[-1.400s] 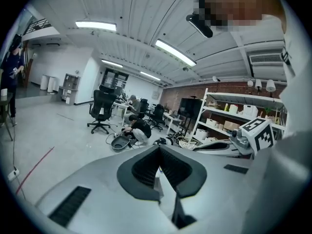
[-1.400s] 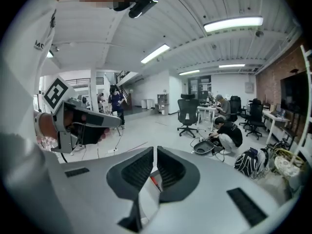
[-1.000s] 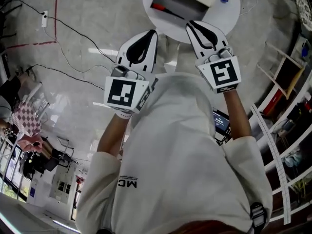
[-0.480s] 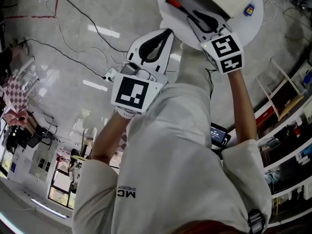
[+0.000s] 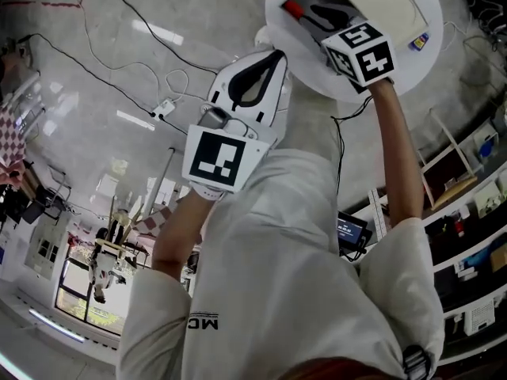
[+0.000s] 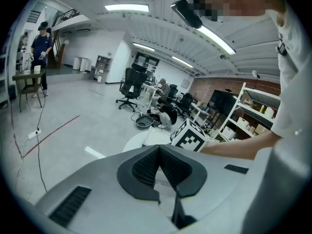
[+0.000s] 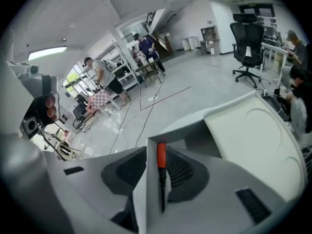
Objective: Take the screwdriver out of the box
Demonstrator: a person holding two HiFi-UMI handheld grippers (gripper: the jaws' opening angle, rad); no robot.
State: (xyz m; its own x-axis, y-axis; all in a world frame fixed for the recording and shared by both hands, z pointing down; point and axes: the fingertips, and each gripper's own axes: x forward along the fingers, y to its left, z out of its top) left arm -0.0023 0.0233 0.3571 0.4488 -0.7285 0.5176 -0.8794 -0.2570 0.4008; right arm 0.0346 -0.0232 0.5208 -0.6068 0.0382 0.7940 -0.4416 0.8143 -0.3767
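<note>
A screwdriver (image 7: 161, 160) with an orange-red handle and black shaft lies in an open white box (image 7: 140, 189) on a round white table (image 5: 404, 62). In the head view its red handle (image 5: 293, 9) shows at the box's left end. My right gripper (image 7: 159, 172) reaches down into the box. Its jaws are opening, with the screwdriver lying between them and the pads clear of it. The right gripper (image 5: 315, 14) sits at the top of the head view. My left gripper (image 5: 275, 57) hangs shut and empty short of the table's edge, its pads (image 6: 159, 149) meeting at the tips.
The box lid (image 7: 253, 130) stands open to the right. A small blue object (image 5: 420, 42) lies on the table. Cables and a power strip (image 5: 165, 108) run over the floor on the left. Shelves (image 5: 467, 212) line the right side. Office chairs (image 7: 248, 38) and people stand far off.
My right gripper has dropped into the box and its jaws have spread from shut to wide around the screwdriver. The left gripper has sunk a little and stays shut.
</note>
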